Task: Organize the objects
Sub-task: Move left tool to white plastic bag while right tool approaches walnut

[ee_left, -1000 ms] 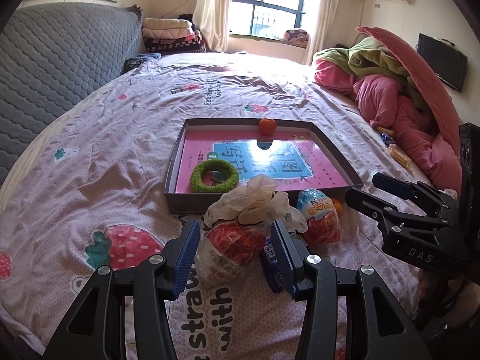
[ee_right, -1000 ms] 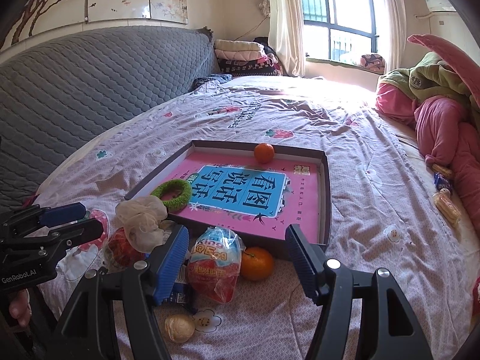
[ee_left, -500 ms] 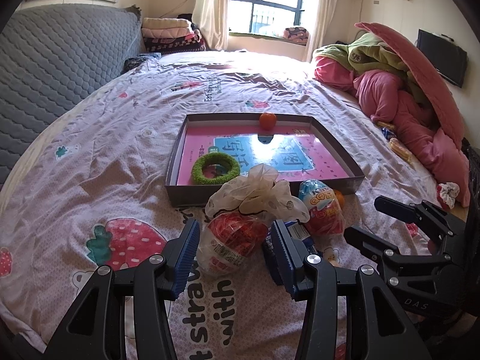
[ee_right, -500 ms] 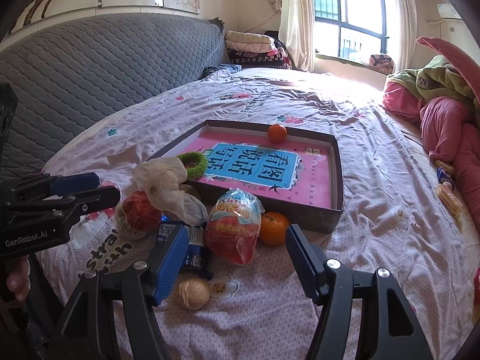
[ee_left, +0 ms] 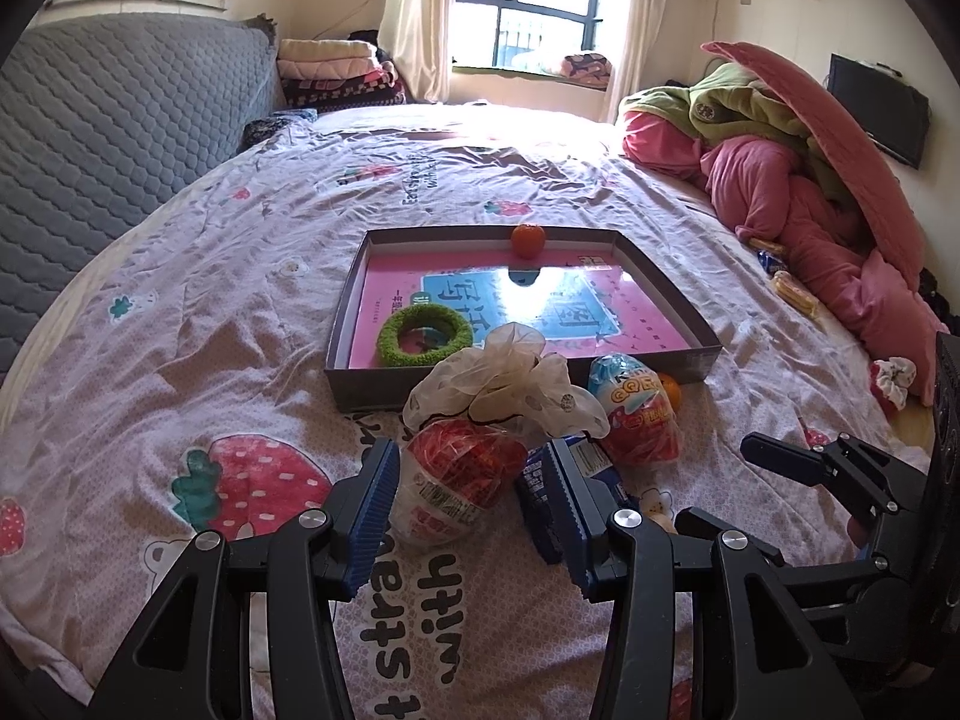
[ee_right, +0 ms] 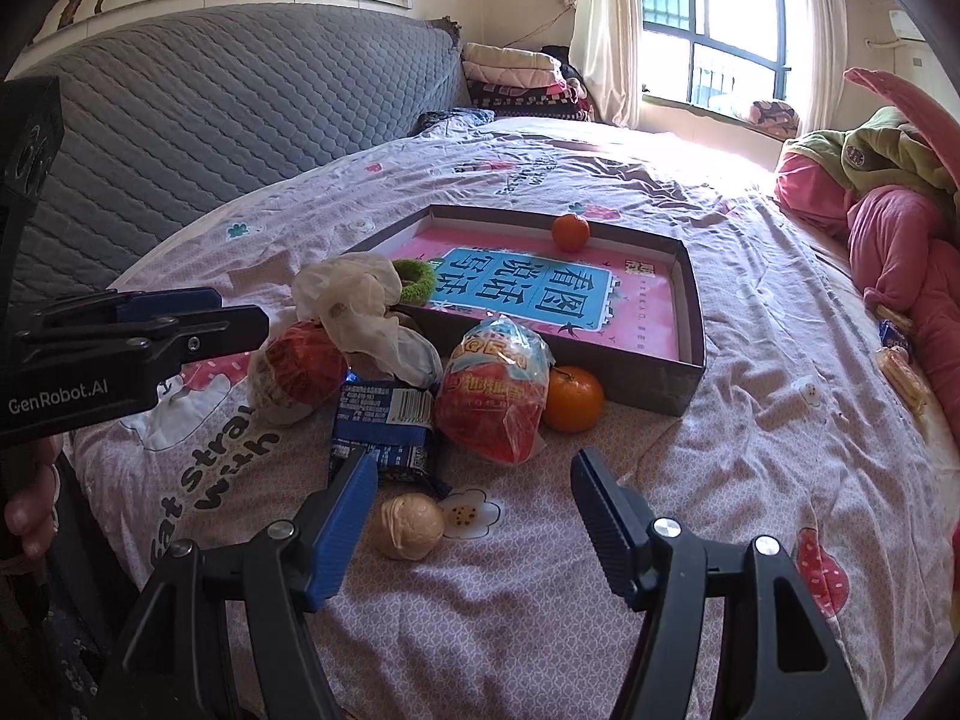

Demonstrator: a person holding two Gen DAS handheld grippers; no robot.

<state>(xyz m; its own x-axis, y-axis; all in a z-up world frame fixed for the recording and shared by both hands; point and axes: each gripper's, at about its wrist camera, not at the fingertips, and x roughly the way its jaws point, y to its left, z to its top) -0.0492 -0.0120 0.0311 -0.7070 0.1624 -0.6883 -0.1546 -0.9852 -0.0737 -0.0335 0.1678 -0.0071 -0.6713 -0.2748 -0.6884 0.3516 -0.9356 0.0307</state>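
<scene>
Left fingers point(ee_left: 375, 498) either side of red snack bag point(ee_left: 459, 480), untouched

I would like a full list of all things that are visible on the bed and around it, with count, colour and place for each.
shallow cardboard box: 1, grey outside, pink printed sheet inside, middle of bed
small oranges: 2, orange; one in box at far wall, one on bedsheet against box front
fuzzy ring: 1, green, in box, near-left corner
crumpled thin bag: 1, cream, in front of box
red snack cup: 1, red and white, under bag
blue packet: 1, on sheet
red-blue snack bag: 1, beside outer orange
walnut: 1, tan, near right gripper
pink quilts: heap, right side
left gripper: open, around snack cup
right gripper: open, empty
</scene>
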